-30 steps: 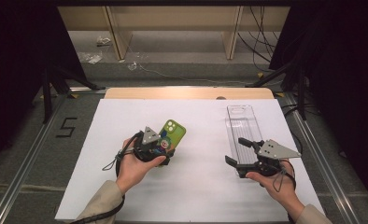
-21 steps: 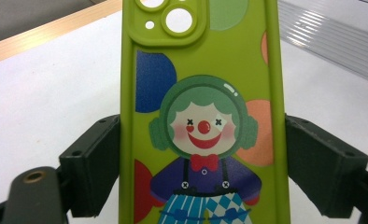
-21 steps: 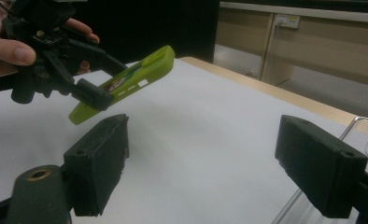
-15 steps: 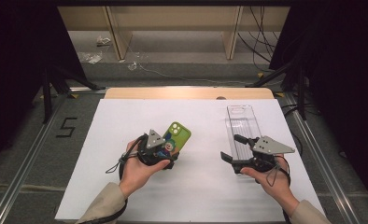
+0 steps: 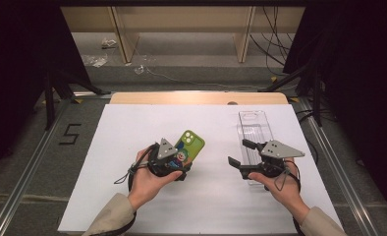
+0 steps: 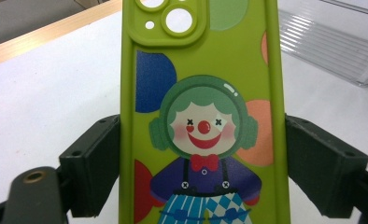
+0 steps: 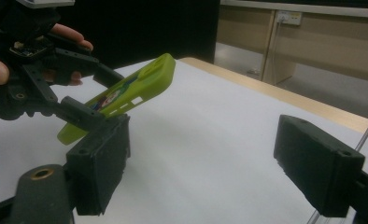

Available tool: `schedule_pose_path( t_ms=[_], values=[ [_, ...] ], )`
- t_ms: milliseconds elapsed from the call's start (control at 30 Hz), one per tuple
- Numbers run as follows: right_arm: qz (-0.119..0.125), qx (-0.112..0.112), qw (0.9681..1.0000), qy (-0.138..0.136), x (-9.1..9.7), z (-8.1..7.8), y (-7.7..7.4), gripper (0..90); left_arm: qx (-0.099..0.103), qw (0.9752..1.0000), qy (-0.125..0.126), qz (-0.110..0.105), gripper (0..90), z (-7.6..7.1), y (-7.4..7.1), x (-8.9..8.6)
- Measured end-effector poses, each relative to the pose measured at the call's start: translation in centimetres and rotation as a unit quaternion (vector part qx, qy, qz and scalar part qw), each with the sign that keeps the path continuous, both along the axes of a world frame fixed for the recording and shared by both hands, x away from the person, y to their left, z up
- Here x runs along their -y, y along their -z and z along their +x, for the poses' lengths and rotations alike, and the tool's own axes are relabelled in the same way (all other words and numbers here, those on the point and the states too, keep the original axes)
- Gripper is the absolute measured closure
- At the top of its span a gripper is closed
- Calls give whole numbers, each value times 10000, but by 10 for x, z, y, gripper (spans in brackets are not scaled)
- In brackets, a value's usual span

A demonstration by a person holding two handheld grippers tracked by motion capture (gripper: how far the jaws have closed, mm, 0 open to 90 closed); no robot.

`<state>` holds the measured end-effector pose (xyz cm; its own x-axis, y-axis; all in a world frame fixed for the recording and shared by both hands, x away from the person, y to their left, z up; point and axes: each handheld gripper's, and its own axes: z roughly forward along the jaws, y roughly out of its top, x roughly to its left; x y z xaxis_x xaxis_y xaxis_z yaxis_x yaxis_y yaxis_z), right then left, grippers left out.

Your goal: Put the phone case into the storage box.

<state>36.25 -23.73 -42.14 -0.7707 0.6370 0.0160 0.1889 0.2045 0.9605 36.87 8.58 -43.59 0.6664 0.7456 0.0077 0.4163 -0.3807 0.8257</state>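
Observation:
A green phone case [image 5: 191, 144] printed with a clown is held in my left gripper [image 5: 179, 164], left of the table's middle. In the left gripper view both black jaws press on the long edges of the case [image 6: 203, 93], so my left gripper [image 6: 204, 161] is shut on it. In the right gripper view the case [image 7: 135, 91] is tilted, its camera end raised off the white surface. My right gripper [image 5: 239, 152] stands open over the near end of a clear plastic tray [image 5: 254, 127]. Nothing lies between its jaws in the right gripper view [image 7: 210, 163].
A white sheet [image 5: 132, 128] covers the table, and a wooden strip [image 5: 196, 98] runs along its far edge. Metal rails border the table at left and right. A "5" mark [image 5: 69, 133] lies on the floor at the left. Wooden shelving stands behind the table.
My right gripper has drifted a little to the left, still open. The left gripper and the case have shifted slightly toward the near right.

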Motion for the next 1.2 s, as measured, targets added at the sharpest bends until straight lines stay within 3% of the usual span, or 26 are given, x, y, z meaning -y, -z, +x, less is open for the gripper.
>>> schedule_pose_path(
  t_ms=[1200],
  values=[
    [-95,-181,9997,-100,-40,19,-7,220,28,9993,375,30,163,-14,2,24]
  ],
)
